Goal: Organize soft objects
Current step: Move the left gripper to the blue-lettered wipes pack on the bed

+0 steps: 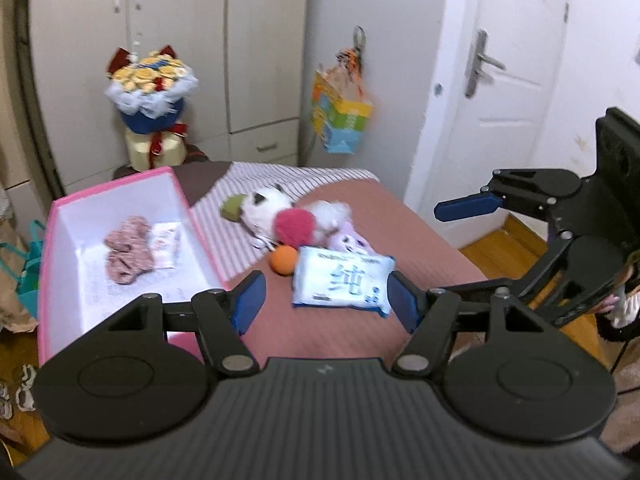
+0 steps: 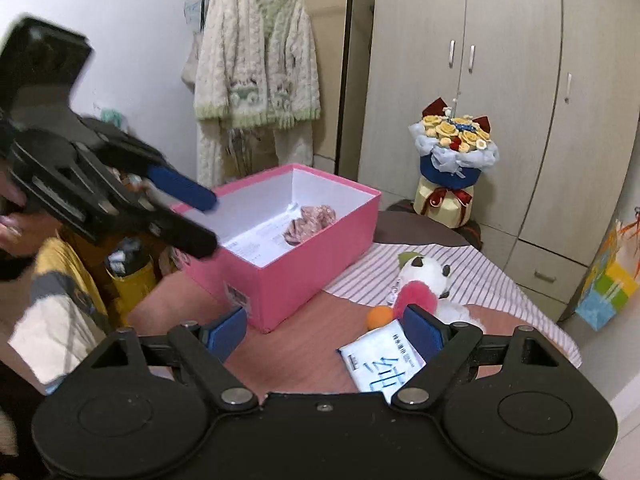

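Left wrist view: your left gripper (image 1: pixel 327 300) has its jaws spread wide, holding nothing, with one wipes pack (image 1: pixel 342 286) lying between the two blue pads at frame centre. Above the pack sits one orange ball (image 1: pixel 283 261), one pink pompom (image 1: pixel 294 227) and one white plush (image 1: pixel 267 204), plus a purple-and-white toy (image 1: pixel 349 242) beside them, all on the bed (image 1: pixel 352 208). One pink box (image 1: pixel 120 248) at left holds one pink cloth (image 1: pixel 127 254) and one small packet (image 1: pixel 165 245). Your right gripper (image 1: pixel 474 240) at right edge is wide open and empty too. Right wrist view: box (image 2: pixel 288 236) sits centre, pack (image 2: pixel 382 360) at lower right, one bouquet (image 2: pixel 454 148) behind.
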Motion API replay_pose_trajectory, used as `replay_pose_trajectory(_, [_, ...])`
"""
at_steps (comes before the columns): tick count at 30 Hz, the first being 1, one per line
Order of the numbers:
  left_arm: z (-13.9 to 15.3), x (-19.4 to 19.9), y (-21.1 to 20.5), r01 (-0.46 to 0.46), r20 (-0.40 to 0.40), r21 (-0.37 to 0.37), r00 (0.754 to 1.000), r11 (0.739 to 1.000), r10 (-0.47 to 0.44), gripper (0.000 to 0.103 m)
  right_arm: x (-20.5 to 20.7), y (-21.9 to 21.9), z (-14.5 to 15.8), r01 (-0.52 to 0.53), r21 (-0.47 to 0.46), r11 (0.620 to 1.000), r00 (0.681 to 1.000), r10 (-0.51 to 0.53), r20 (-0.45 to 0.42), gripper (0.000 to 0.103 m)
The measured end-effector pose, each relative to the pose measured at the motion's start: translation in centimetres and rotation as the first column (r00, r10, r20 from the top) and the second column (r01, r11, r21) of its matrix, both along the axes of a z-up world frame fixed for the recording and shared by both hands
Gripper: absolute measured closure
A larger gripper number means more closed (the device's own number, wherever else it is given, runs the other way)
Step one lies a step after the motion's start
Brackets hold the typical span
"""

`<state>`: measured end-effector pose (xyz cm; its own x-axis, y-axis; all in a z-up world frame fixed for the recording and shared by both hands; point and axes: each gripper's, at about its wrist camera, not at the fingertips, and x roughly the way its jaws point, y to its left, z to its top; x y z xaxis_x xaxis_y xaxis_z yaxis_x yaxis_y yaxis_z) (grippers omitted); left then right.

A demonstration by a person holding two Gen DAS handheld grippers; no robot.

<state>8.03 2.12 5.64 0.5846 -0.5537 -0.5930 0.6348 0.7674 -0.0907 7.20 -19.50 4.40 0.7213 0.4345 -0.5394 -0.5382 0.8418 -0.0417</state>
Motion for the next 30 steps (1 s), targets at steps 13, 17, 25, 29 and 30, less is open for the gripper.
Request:
replay_pose_trajectory(13, [-6.7, 3.2, -4.6, 0.069, -0.092, 0.0, 0.993, 0.998, -0.068, 0.037, 0.4, -2.6, -6.7, 0.063, 0.007, 0.998, 0.994, -0.062, -0.087, 0.015])
replay_pose_trajectory(17, [-8.4, 4.4, -5.6, 0.036, -0.077, -0.009, 0.996, 0.999, -0.037, 0.037, 1.7, -3.2, -9.2, 0.131, -0.03, 0.991, 0.988, -0.133, -0.084, 0.015])
replay_pose_trajectory(25, [-12.1, 8.0, -8.1, -0.06, -0.083, -0.025, 0.995, 0.998, 0.058, 0.037, 3.8, -3.1, -13.1, 0.205, -0.075, 0.976, 0.976, -0.21, -0.056, 0.015])
replay_pose_trajectory(29, [-13.4, 9.1, -9.0, -0.114, -0.038, -0.014, 0.993, 0.993, 0.113, 0.037, 3.9, -2.4, -14.5, 0.252, -0.1, 0.963, 0.968, -0.252, 0.012, 0.015])
replay_pose_trajectory(30, [-13.7, 9.4, -9.1, -0.119, -0.042, -0.016, 0.992, 0.993, 0.118, 0.037, 3.9, -2.2, -14.8, 0.26, -0.102, 0.96, 0.966, -0.258, 0.03, 0.015])
